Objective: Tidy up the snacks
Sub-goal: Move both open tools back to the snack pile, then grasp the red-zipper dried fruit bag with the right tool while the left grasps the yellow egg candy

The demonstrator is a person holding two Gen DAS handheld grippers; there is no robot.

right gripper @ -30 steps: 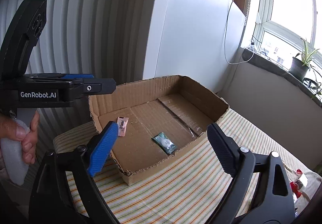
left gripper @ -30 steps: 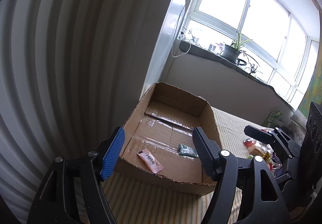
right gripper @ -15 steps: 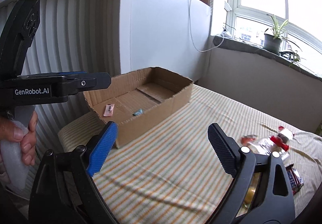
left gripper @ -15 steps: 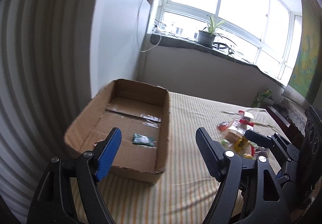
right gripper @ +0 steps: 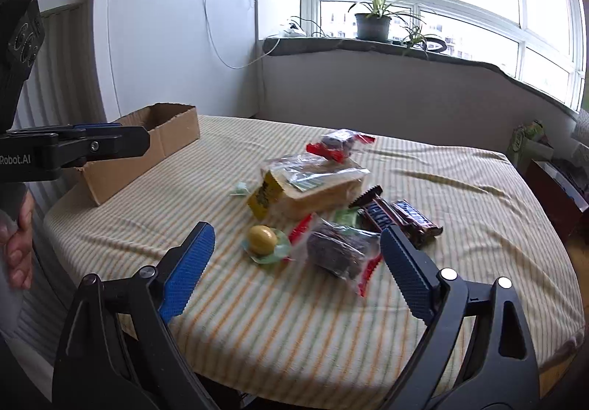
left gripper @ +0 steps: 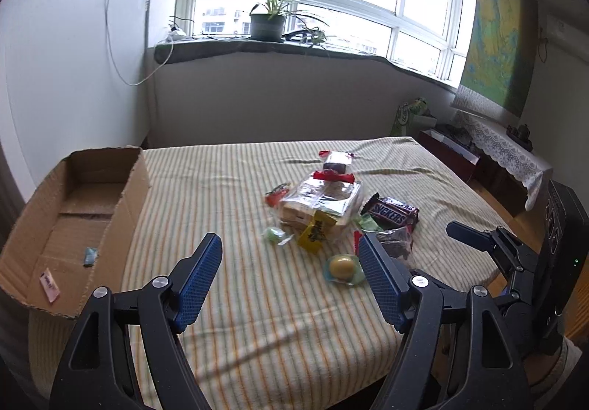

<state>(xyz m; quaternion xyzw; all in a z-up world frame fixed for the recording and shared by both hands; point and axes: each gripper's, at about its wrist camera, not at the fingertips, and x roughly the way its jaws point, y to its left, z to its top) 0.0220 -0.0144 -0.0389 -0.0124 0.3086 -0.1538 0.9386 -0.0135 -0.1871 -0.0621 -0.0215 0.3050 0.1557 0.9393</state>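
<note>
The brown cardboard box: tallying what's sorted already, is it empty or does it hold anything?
Not empty: the brown cardboard box holds a small pink packet and a small teal packet.
</note>
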